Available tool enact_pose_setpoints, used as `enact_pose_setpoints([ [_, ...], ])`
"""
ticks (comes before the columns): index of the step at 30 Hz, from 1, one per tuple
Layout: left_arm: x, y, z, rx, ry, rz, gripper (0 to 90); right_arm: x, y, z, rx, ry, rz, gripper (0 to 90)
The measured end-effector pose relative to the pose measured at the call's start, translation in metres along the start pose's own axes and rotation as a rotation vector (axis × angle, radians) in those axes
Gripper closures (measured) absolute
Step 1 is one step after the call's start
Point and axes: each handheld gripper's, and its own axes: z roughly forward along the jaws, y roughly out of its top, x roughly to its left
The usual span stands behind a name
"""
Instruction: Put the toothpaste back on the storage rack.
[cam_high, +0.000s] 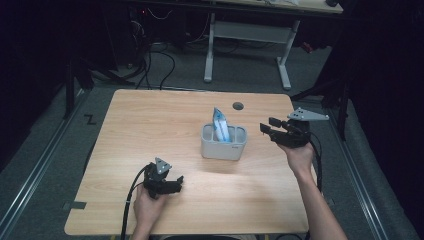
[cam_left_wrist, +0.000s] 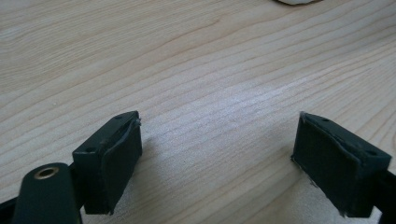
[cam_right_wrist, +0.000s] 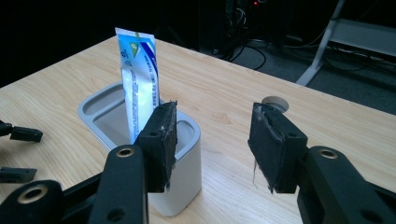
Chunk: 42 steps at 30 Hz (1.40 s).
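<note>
A grey holder (cam_high: 223, 144) with compartments stands near the middle of the wooden table (cam_high: 150, 120). A blue and white tube (cam_high: 220, 125) stands upright in it, seen close in the right gripper view as the tube (cam_right_wrist: 138, 98) inside the holder (cam_right_wrist: 105, 108). My right gripper (cam_high: 266, 127) hovers just right of the holder, open, jaws pointing left with nothing between them; the right gripper (cam_right_wrist: 212, 140) looks toward the holder's near corner. My left gripper (cam_high: 176, 181) rests low at the table's front left, open; the left gripper (cam_left_wrist: 217, 156) frames bare wood.
A round cable hole (cam_high: 238, 106) sits in the table behind the holder. Beyond the table stand a white desk frame (cam_high: 247, 47) and loose cables (cam_high: 155, 65) on the dark floor. The other gripper's jaws (cam_right_wrist: 18, 151) show at the left edge.
</note>
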Motion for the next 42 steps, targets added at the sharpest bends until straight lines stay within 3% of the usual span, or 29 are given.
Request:
enact_pose_setpoints([
  [8, 0.000, 0.000, 0.000, 0.000, -0.002, 0.002, 15.7, 0.000, 0.000, -0.009, -0.009, -0.005, -0.005, 52.1],
  [28, 0.000, 0.000, 0.000, 0.000, -0.001, 0.002, 15.7, -0.012, -0.022, -0.037, -0.042, -0.034, 0.055, 53.2],
  [42, 0.000, 0.000, 0.000, 0.000, -0.002, 0.001, 15.7, -0.012, -0.032, -0.044, -0.035, -0.036, 0.066, 53.6],
])
